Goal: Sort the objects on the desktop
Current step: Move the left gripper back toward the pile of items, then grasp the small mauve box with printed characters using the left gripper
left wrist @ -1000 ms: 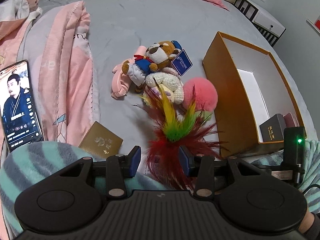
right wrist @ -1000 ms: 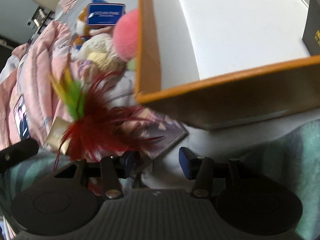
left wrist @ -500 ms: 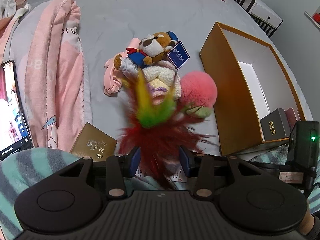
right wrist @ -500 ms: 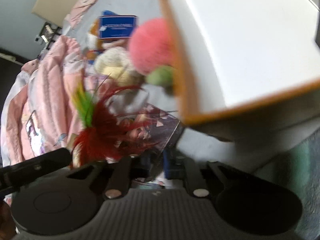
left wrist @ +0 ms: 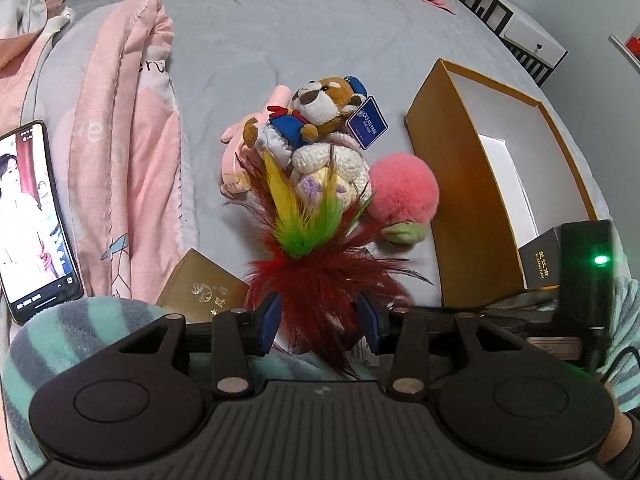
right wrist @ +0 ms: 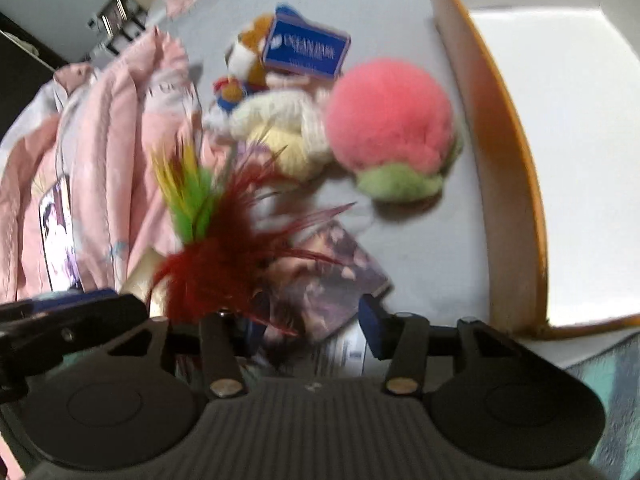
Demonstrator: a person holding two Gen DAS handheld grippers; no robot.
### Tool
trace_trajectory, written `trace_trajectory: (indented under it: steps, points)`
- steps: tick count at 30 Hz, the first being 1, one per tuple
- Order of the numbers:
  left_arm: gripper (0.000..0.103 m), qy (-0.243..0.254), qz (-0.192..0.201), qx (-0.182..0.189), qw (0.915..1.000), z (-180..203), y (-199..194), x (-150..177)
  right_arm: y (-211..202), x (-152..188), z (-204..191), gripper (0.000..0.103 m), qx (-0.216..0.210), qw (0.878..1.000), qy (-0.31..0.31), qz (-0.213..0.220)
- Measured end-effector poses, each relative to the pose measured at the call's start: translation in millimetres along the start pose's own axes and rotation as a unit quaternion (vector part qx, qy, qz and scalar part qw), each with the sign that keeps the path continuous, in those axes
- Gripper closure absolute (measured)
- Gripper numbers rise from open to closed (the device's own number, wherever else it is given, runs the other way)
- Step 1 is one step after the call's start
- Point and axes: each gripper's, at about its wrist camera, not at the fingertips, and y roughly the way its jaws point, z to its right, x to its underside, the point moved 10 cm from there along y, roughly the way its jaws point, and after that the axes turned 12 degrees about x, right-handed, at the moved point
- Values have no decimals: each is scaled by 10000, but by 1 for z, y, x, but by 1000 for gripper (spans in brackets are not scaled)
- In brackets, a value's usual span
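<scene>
A feather toy [left wrist: 312, 248] with a red tuft and green and yellow tips stands up between the blue pads of my left gripper [left wrist: 319, 322], which is shut on its red base. In the right wrist view the feather toy [right wrist: 208, 248] rises at the left beside the left gripper's finger. My right gripper [right wrist: 308, 330] is opening, with nothing pressed between its pads; a dark picture card [right wrist: 332, 284] lies just beyond them. The orange box [left wrist: 444, 184] with a white inside stands at the right and holds a small black box [left wrist: 540, 264].
On the grey bed lie a bear plush [left wrist: 320, 104], a crochet toy [left wrist: 332, 164], a pink peach plush [left wrist: 402, 188] and a gold booklet [left wrist: 200, 284]. A lit phone [left wrist: 32, 216] and a pink blanket [left wrist: 120, 140] are at the left. The box wall [right wrist: 500, 140] stands close on the right.
The feather toy swung from leaning right to upright between the left jaws. The right gripper shut half a second ago and has reopened, and its view shifted from the box toward the toys.
</scene>
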Motion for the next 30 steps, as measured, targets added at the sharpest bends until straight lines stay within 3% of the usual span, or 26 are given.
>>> trace_trajectory:
  steps: [2, 3, 9, 11, 13, 19, 23, 26, 30]
  points:
    - [55, -19, 19, 30, 10000, 0, 0, -1, 8, 2, 4, 48, 123, 9998, 119, -129]
    - [55, -15, 25, 41, 10000, 0, -1, -1, 13, 1, 6, 40, 76, 9995, 284, -135]
    - [55, -69, -24, 63, 10000, -5, 1, 1, 35, -9, 12, 31, -273, 9947, 970, -213]
    - [55, -83, -21, 84, 9999, -5, 2, 0, 32, -10, 8, 34, -216, 9965, 798, -106]
    - [55, -107, -17, 119, 9999, -5, 2, -1, 22, -11, 8, 55, -291, 9963, 803, 57]
    - [55, -359, 3, 294, 9989, -7, 3, -5, -8, -17, 0, 79, -521, 9973, 340, 391]
    - [55, -413, 74, 381, 9984, -2, 4, -12, -29, -26, -15, 79, -80, 9935, -602, 966]
    - [57, -492, 71, 562, 9972, 5, 7, -15, -39, -24, -20, 79, 458, 9780, -1446, 1433]
    - [57, -720, -71, 1008, 9923, 14, 18, -13, -34, -4, -5, 79, 739, 9705, -1919, 1260]
